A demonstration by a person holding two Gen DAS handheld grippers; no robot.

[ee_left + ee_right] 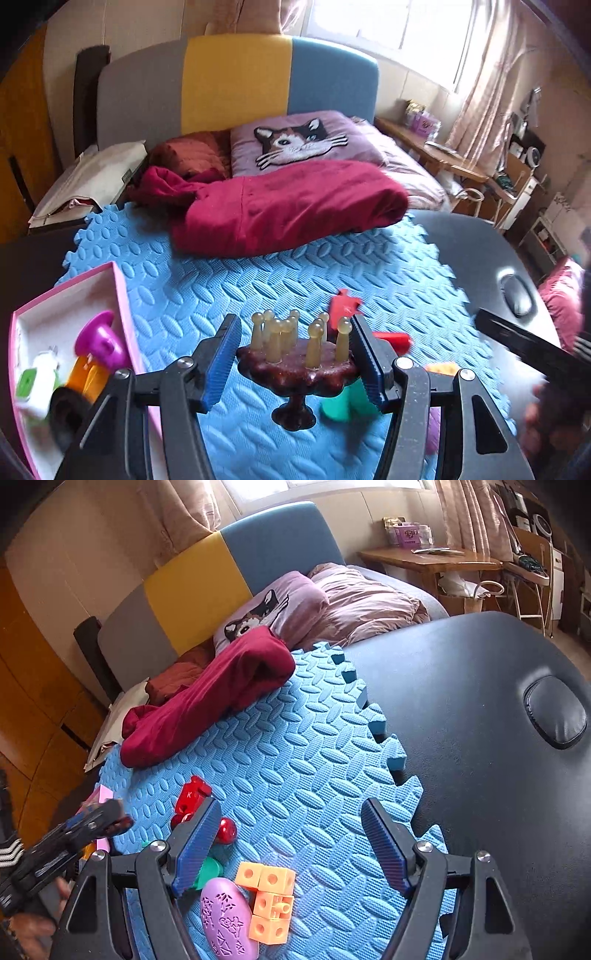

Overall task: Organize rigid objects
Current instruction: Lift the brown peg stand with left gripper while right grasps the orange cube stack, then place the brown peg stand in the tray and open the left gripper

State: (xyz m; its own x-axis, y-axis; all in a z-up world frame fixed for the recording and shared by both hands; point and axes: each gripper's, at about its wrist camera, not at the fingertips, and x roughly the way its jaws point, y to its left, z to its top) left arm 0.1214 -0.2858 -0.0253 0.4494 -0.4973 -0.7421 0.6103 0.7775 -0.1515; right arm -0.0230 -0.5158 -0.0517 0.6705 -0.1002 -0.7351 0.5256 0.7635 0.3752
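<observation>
My left gripper (pixel 293 360) is shut on a dark brown scalp massager (pixel 295 373) with pale rubber prongs, held above the blue foam mat (pixel 280 273). A pink box (pixel 122 295) at the left holds a purple piece (pixel 101 338), an orange piece and a white-green piece. A red toy (pixel 345 302), a green piece (pixel 341 404) and orange blocks lie beyond. My right gripper (pixel 288 843) is open and empty above the mat (pixel 295 738), over orange cube blocks (pixel 269 899), a purple oval (pixel 227 917), a green piece (pixel 208 871) and a red toy (pixel 192 799). The left gripper (pixel 94 823) shows blurred at the left.
A crimson blanket (pixel 291 206) lies on the mat's far edge, with pillows and a headboard behind. A black padded table (pixel 480 720) extends to the right of the mat. A wooden desk (pixel 428 563) stands far right.
</observation>
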